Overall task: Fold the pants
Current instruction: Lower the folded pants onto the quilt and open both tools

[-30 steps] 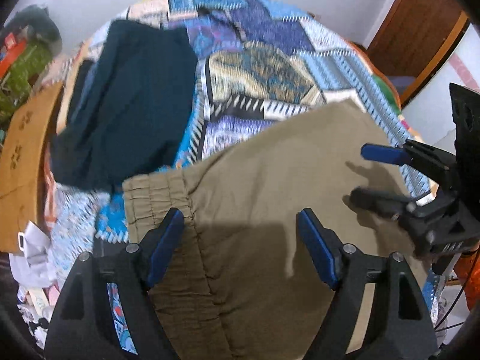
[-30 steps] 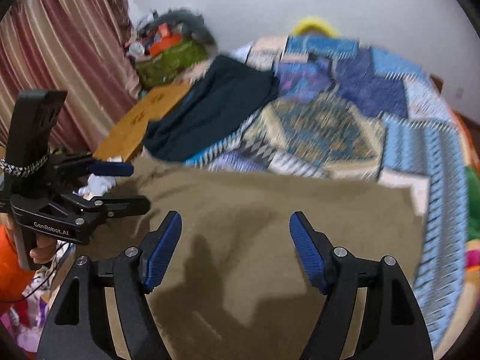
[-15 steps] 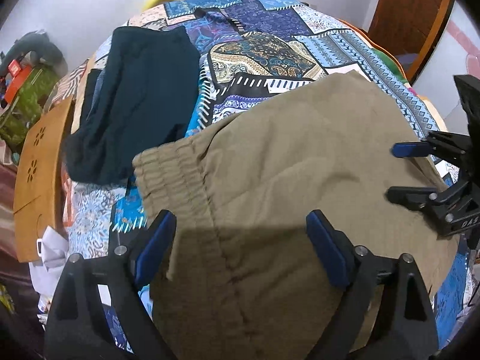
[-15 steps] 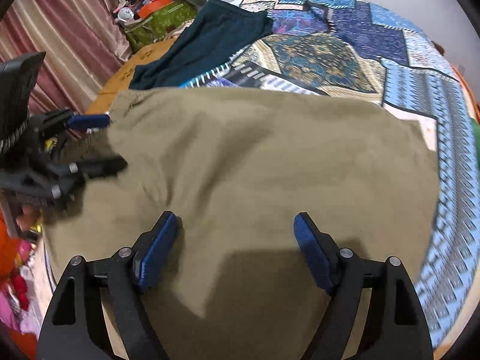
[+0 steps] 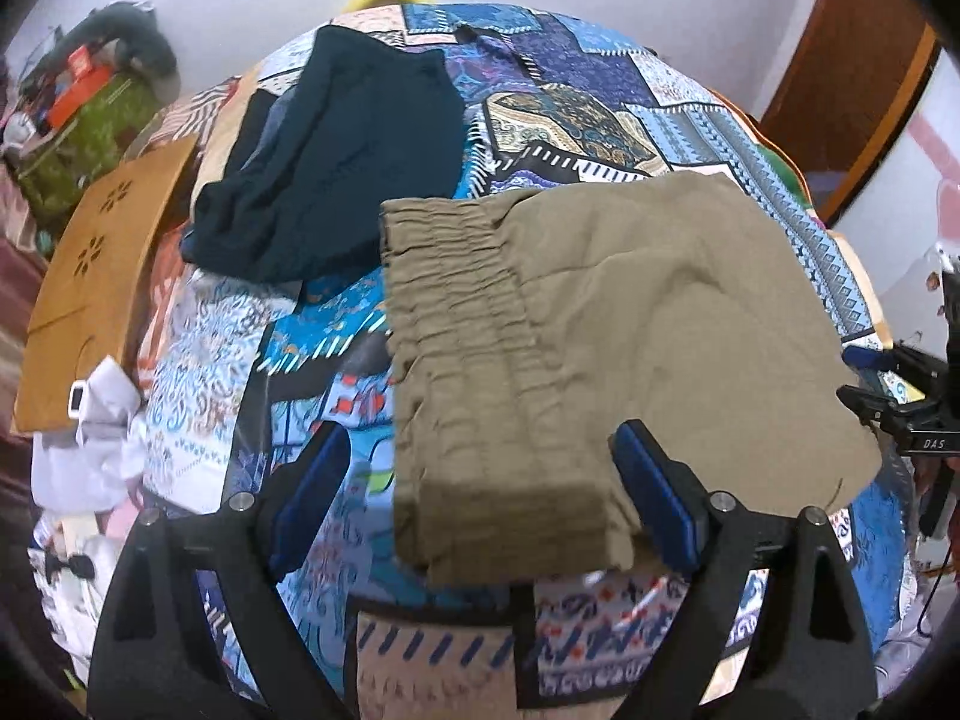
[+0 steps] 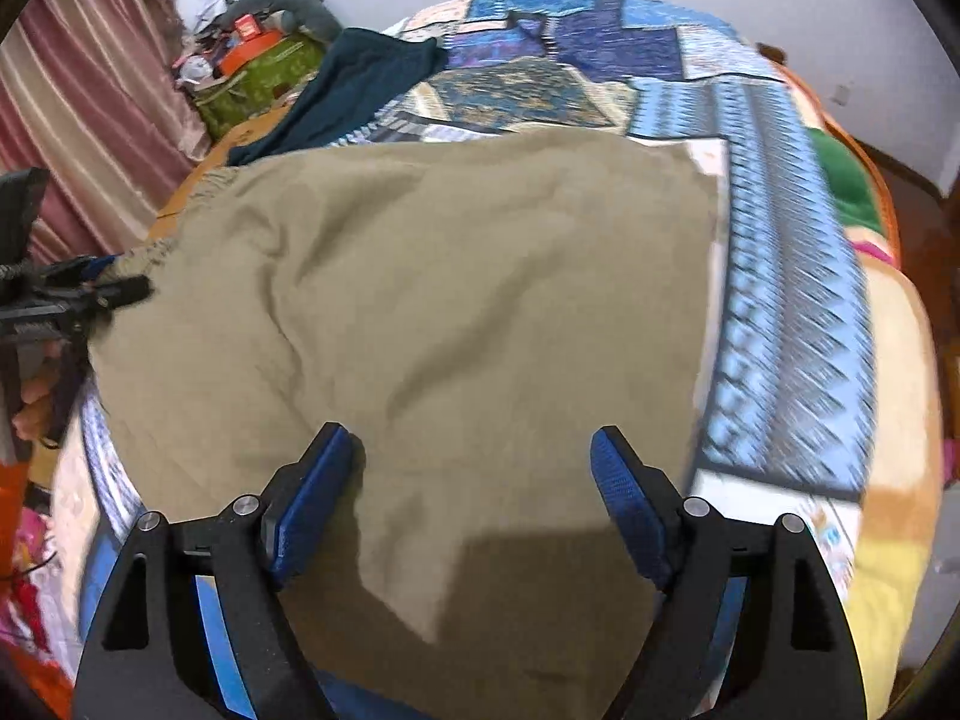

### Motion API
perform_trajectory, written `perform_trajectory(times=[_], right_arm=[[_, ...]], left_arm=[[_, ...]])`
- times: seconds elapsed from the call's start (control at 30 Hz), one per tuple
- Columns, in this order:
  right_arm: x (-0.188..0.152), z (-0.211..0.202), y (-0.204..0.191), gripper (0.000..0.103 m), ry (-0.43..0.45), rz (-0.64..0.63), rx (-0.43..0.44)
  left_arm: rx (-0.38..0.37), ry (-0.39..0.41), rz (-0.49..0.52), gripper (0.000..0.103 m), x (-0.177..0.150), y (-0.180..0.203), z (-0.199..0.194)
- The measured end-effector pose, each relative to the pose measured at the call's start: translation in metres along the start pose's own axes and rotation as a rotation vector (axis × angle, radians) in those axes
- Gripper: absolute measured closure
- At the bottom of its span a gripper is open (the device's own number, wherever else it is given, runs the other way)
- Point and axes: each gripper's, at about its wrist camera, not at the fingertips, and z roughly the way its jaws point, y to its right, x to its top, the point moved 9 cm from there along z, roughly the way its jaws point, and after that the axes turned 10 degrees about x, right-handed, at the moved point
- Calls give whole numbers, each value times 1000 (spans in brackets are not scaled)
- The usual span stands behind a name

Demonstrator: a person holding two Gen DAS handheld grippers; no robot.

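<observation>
Khaki pants (image 5: 630,330) lie folded and flat on the patchwork bedspread (image 5: 570,78), with the elastic waistband (image 5: 456,324) toward the left. My left gripper (image 5: 480,498) is open and empty, its blue pads on either side of the waistband's near corner. My right gripper (image 6: 474,498) is open and empty above the near edge of the pants (image 6: 456,312). The right gripper also shows at the right edge of the left wrist view (image 5: 894,384), and the left one at the left edge of the right wrist view (image 6: 78,288).
A dark teal garment (image 5: 342,156) lies on the bed beyond the waistband. A brown cardboard panel (image 5: 96,264) and a green box of clutter (image 5: 72,132) stand at the left. A wooden door (image 5: 852,72) is at the right. Curtains (image 6: 78,120) hang at the left.
Both grippers have drawn back toward the near edge of the pants. The pants have settled flatter on the bed, and the waistband now shows in full.
</observation>
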Motion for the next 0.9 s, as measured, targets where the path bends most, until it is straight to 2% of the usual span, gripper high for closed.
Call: perform_trajectory(times=[0.13, 0.33, 0.47, 0.6, 0.73, 0.9], right_arm=[[-14, -12, 14, 23, 14, 46, -27], [-18, -23, 19, 23, 9, 50, -57], [-8, -34, 13, 23, 35, 10, -82], [15, -53, -5, 23, 118, -23, -67], [40, -69, -30, 23, 220, -60, -39], [62, -70, -63, 22, 309, -103, 4]], left_arm=[[17, 21, -9, 13, -7, -3, -9], [59, 51, -2, 13, -9, -4, -21], [71, 87, -29, 13, -7, -10, -40], [90, 131, -81, 13, -3, -20, -63], [54, 132, -139, 13, -6, -21, -73], [-52, 73, -195, 13, -21, -8, -67]])
